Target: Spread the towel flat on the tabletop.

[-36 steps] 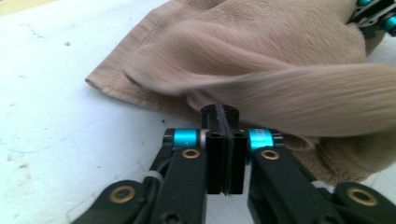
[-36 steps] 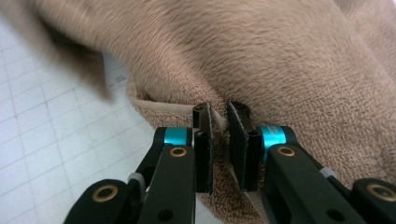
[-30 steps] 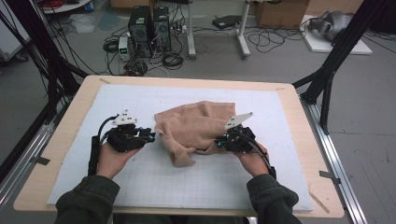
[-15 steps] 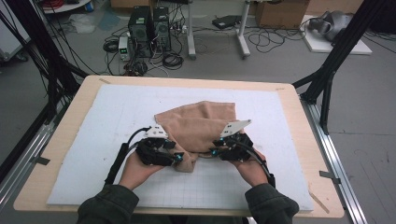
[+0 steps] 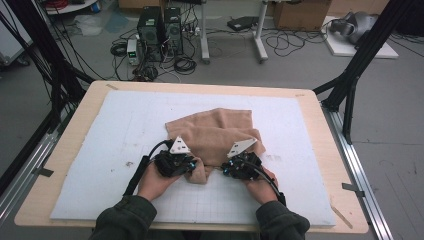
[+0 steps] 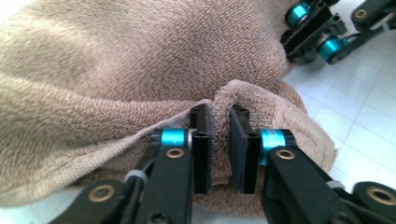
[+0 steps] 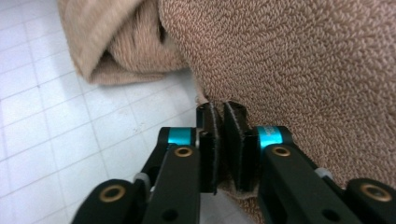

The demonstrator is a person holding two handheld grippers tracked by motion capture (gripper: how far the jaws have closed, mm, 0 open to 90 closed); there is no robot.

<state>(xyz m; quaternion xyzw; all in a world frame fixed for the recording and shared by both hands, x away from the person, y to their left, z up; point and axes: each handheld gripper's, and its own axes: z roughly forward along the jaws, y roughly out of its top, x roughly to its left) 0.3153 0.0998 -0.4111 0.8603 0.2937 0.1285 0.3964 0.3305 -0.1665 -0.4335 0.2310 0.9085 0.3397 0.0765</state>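
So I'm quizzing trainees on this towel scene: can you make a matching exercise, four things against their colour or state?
Things:
1. towel
2. left gripper
3. mat
4. computer towers

Places or states:
A. on the floor beyond the table
B. white, with a grid, covering the tabletop
C. tan, crumpled, lying on the mat
D. jaws shut on a fold of the towel's near edge

Pairs: 1-C, 2-D, 3-B, 4-A
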